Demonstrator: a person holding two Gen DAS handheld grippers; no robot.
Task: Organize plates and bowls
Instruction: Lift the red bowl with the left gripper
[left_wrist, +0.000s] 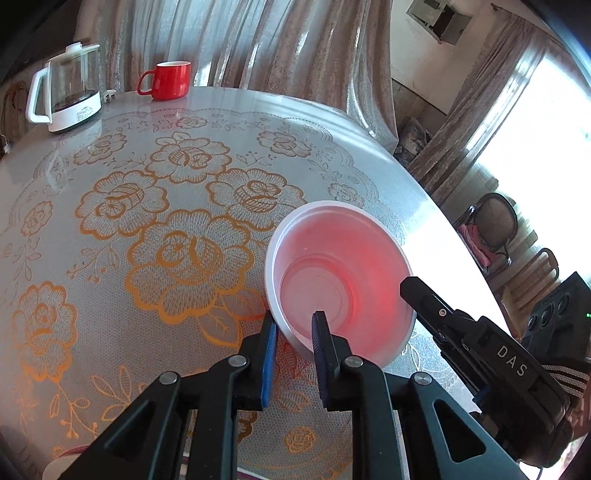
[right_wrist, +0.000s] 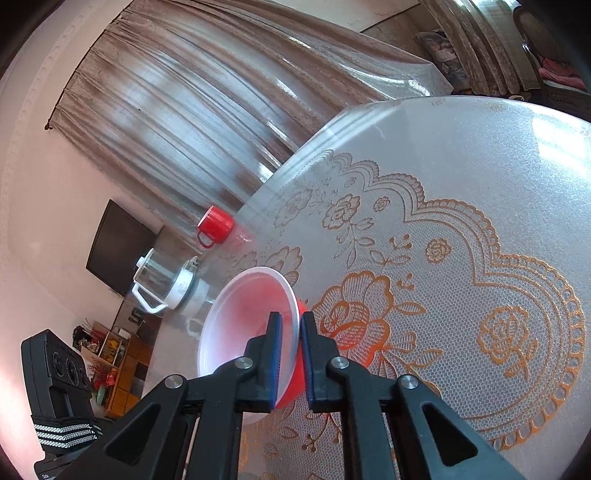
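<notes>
At the lower middle of the left wrist view, the left claw (left_wrist: 294, 330) reaches forward and slightly down over the table (left_wrist: 110, 229), its two blue-padded fingers nearly shut on the near rim of the bowl (left_wrist: 338, 273): one finger sits outside the wall, the other inside it. The bowl is translucent white with a pink-red glow inside, and it lies right of centre in that frame, near the table's right edge, tipped a little toward the camera. From the lower right of the same frame the right claw (left_wrist: 410, 286) comes in at a slant, its black tip touching the bowl's right rim. In the right wrist view, the right claw (right_wrist: 290, 325) points forward from the bottom centre, fingers close together with the bowl's (right_wrist: 243, 325) thin rim pinched between them; here the bowl stands on edge in the lower middle, its red outside showing just behind the rim. A red mug (left_wrist: 168, 80) and a glass kettle (left_wrist: 66, 86) stand in the upper left of the left view, well apart from the bowl, with curtains (left_wrist: 258, 44) hanging behind the table.
</notes>
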